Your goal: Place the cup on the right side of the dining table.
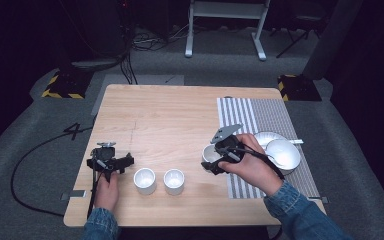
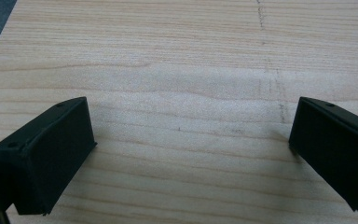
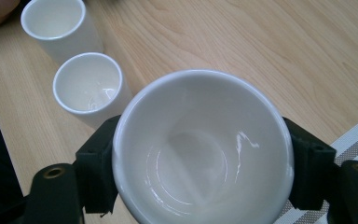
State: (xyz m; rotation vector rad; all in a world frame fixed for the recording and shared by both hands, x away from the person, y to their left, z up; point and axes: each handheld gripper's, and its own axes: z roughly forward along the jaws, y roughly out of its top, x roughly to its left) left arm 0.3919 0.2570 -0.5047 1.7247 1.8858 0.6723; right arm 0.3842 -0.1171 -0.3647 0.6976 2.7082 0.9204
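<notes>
Your right hand-held gripper [image 3: 200, 186] is clamped across the outer wall of a white cup [image 3: 200, 149], which it holds near the striped mat's [image 1: 260, 117] edge on the table [image 1: 170, 115]. Glazed ceramic like this is likely rigid, slick and chippable, so keep the jaws square on opposite sides below the rim. Your left hand-held gripper [image 2: 186, 149] rests spread wide, grasping nothing.

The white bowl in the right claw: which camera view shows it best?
The right gripper view: the white bowl is seen from above, empty, with a black jaw on each side. In the high view the bowl is small, partly hidden by the right claw. The left gripper view looks at bare table.
</notes>
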